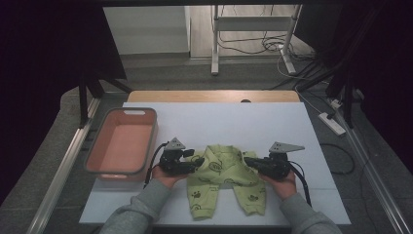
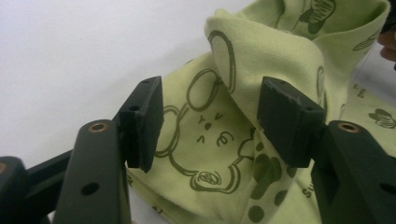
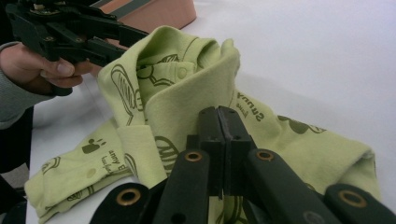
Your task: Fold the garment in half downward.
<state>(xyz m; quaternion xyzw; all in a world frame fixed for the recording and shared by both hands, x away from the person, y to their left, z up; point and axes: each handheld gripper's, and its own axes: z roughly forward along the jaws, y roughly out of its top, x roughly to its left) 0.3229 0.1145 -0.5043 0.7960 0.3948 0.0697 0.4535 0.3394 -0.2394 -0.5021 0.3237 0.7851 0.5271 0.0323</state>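
I see the green baby trousers (image 1: 225,180) lying near the front edge of the table (image 1: 272,122), long axis running front to back, the two legs pointing toward me and the bunched waist toward the far edge. My left gripper (image 1: 195,165) has its jaws released, spread on either side of a raised fold at the waist's left side without pressing it. My right gripper (image 1: 249,162) has its jaws clenched on the cloth at the waist's right side; the pink basket (image 1: 92,156) sits by the table's left edge.

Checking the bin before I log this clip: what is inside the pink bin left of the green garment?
The pink bin shows a bare pink floor with nothing lying in it. Its near wall hides the strip of floor just behind it, so that strip cannot be checked.
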